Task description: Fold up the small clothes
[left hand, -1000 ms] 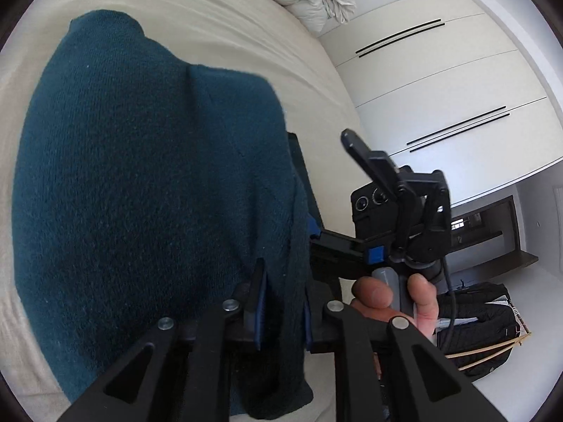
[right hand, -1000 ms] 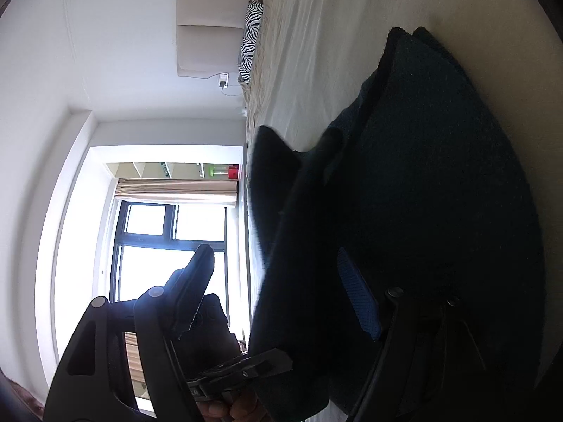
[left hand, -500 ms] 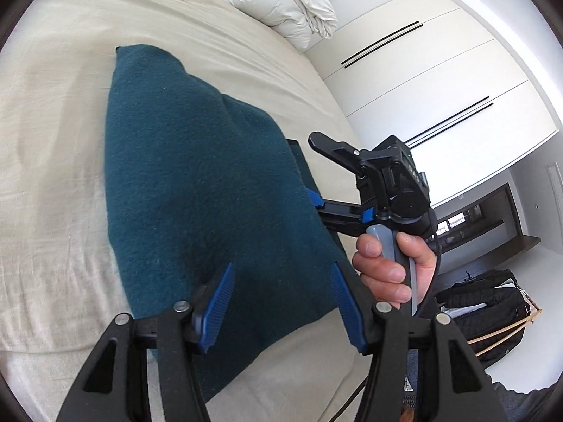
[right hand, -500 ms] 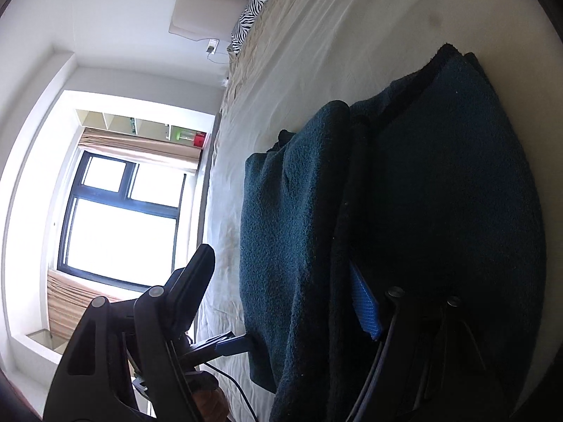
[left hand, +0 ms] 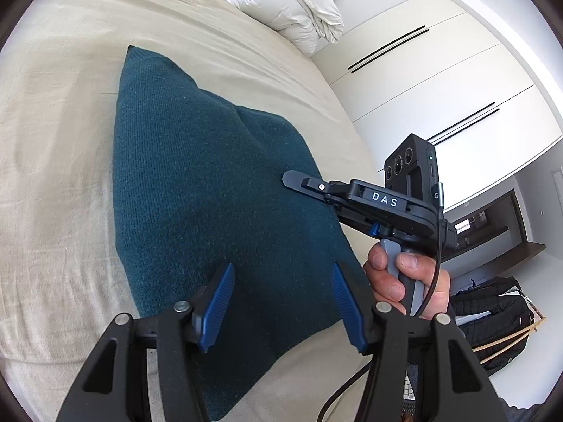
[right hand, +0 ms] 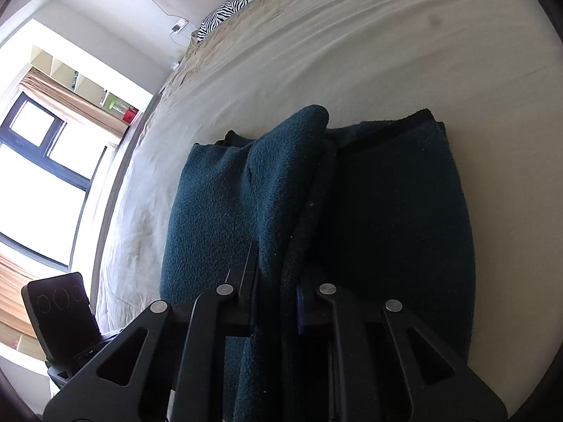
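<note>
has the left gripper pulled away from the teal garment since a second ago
Yes. The left gripper has backed off toward the bed edge: the teal garment, earlier pinched between its pads, now lies flat ahead, untouched.

Quick count: one dark teal knit garment (left hand: 211, 211) on one bed (left hand: 63, 161), two grippers, the left (left hand: 281, 306) and the right (right hand: 278, 299), one white duvet pile (left hand: 292, 10), and one zebra-print pillow (right hand: 235, 3). Also one black backpack (left hand: 492, 320), one window (right hand: 38, 172), and one hand (left hand: 408, 281) showing.
</note>
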